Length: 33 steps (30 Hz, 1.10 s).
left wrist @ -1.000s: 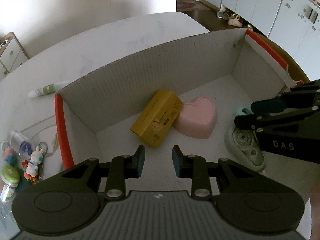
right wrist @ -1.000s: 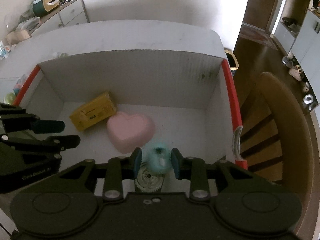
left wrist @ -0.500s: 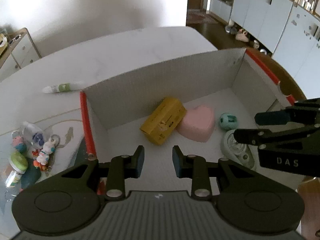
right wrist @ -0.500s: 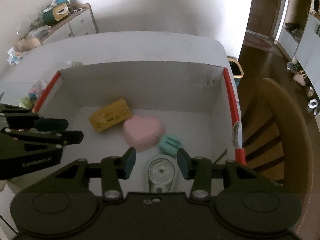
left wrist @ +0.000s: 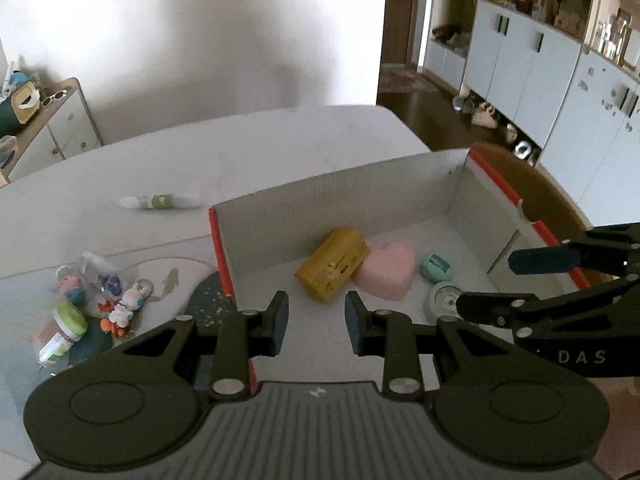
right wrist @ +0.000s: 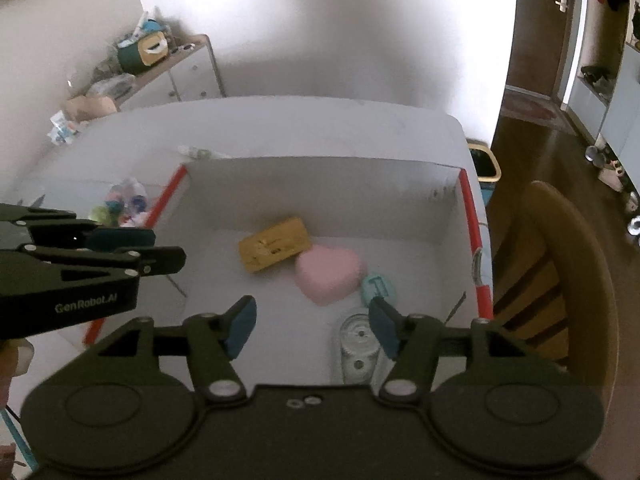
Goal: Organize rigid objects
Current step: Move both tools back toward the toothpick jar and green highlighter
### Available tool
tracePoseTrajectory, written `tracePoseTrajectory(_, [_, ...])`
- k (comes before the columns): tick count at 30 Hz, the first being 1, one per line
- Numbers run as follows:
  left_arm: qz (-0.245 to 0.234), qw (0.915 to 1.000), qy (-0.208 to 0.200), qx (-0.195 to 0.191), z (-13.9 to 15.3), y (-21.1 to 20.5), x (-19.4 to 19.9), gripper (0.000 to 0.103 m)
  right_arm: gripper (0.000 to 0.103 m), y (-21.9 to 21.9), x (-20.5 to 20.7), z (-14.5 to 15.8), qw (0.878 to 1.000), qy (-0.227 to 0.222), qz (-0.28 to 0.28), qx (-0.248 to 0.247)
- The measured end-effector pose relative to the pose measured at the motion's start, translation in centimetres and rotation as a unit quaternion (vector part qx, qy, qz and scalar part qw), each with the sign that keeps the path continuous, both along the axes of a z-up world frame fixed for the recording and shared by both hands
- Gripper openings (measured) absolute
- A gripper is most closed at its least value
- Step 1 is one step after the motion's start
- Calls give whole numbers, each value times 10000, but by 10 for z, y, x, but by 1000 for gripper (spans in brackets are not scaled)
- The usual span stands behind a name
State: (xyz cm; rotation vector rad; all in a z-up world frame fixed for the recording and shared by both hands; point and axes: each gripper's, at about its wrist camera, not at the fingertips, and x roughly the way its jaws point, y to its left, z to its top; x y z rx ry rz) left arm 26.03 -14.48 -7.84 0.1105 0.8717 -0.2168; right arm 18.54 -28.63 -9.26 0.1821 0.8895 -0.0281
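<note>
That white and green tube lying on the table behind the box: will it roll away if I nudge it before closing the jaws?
Probably. The tube looks round and lies on its side on the smooth table, so a sideways nudge would likely roll it. It looks small and light, so it may skid too. Nothing touches it to stop it.

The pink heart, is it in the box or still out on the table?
In. The pink heart lies on the floor of the box, between the yellow block and a small teal thing.
</note>
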Motion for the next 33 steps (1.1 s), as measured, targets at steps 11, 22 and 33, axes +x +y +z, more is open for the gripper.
tracePoseTrajectory(11, [38,9987,-449,-252,21,26,-38,68,69,24,-21,24,9989,-396,128,204])
tracePoseTrajectory(22, [181,9961,-678,-533,35,74,-68,79,86,60,-35,37,9968,-724,249,217])
tracePoseTrajectory(33, [316,9937,-792,-733,35,156,-73,84,101,114,-31,47,9958,-861,211,215])
